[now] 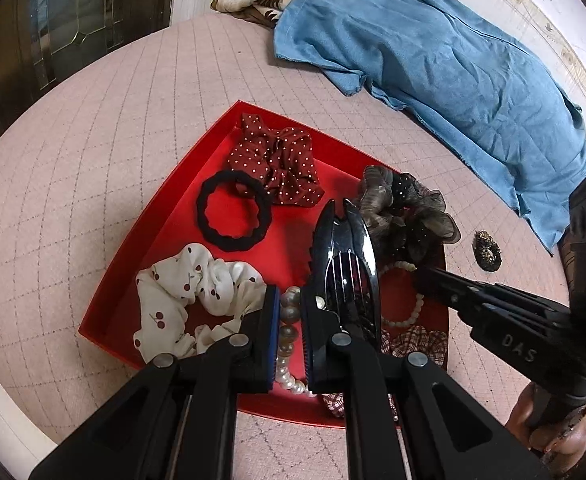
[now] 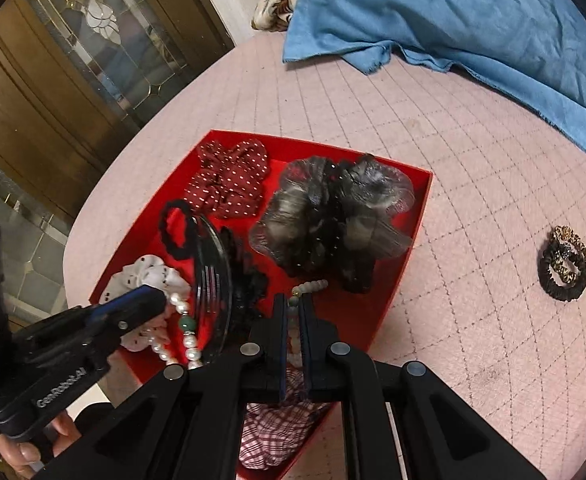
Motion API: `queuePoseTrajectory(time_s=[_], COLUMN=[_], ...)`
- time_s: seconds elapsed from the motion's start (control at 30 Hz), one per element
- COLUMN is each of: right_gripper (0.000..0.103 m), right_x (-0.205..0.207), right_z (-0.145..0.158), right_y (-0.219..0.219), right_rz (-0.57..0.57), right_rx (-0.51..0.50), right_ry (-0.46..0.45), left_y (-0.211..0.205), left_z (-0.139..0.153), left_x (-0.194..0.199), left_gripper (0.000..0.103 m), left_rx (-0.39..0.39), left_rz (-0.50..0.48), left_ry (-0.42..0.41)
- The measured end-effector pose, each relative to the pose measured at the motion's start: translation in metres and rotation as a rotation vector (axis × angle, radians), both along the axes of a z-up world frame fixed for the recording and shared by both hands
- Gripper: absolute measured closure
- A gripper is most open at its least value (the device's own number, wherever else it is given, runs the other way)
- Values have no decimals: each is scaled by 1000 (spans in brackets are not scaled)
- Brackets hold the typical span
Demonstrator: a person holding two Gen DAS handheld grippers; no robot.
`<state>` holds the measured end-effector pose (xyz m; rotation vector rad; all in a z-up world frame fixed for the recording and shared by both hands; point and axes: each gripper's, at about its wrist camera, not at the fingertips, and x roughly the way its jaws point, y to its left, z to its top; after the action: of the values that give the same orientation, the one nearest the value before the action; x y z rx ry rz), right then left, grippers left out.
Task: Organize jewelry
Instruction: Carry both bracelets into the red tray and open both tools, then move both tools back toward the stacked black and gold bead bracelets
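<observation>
Both grippers hang over the shallow red cardboard tray [image 1: 149,236] on the pink quilted cloth surface [image 1: 93,128].

Left gripper [image 1: 291,336]: pads drawn together on a string of large white pearls [image 1: 289,320], which runs between them and trails to the bottom of the left wrist frame. From the right wrist view the strand carries one green bead [image 2: 188,323].

Right gripper [image 2: 293,340]: pads likewise nearly together, pinching a bracelet of small pale beads [image 2: 311,287]. In the left wrist view its loop lies at lower right in the tray.

Also in the tray:
- dark red polka-dot scrunchie [image 1: 277,160], top
- plain black hair tie [image 1: 233,216], centre left
- white cherry-print scrunchie [image 1: 185,300], lower left
- sheer grey-black ruffled scrunchie [image 1: 409,212], right
- glossy black hair claw clip [image 1: 345,264], centre, standing on edge
- checked scrunchie [image 2: 273,428], bottom edge

Still outside: a small black-and-gold scrunchie [image 2: 565,268] on the cloth, well right of the tray. A blue garment [image 1: 433,60] lies at upper right.

Judgement: both bead strings appear about to be laid down. To do it well, each should go onto bare red floor, clear of the clip's teeth and the ruffles, the strands kept apart so they do not tangle. Slack should settle before either grip opens.
</observation>
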<state>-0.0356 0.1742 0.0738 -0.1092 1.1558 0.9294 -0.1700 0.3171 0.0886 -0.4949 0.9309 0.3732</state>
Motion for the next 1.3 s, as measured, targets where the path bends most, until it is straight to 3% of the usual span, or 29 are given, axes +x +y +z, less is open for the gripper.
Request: queuePoseTrajectory(time_s=[0.23, 0.37, 0.6, 0.9, 1.1, 1.3], right_gripper=[95, 64, 63, 56, 55, 51], right_x=[1, -1, -9, -24, -35, -40], right_z=[-1, 5, 23, 33, 34, 34], right_y=[-5, -12, -34, -79, -106, -130], right_rz=[-10, -23, -40, -96, -121, -149], right_rx=[8, 28, 59, 73, 73, 78], right_ry=[5, 3, -23, -34, -39, -36], left_y=[-4, -10, -27, -58, -88, -114], left_z=[11, 24, 46, 67, 77, 81], left_x=[-5, -12, -24, -39, -42, -42], left_gripper=[88, 65, 53, 47, 45, 41], left_rx=[4, 28, 116, 254, 374, 437], left_rz=[11, 21, 37, 53, 27, -12], left_ry=[-23, -42, -50, -31, -20, -11])
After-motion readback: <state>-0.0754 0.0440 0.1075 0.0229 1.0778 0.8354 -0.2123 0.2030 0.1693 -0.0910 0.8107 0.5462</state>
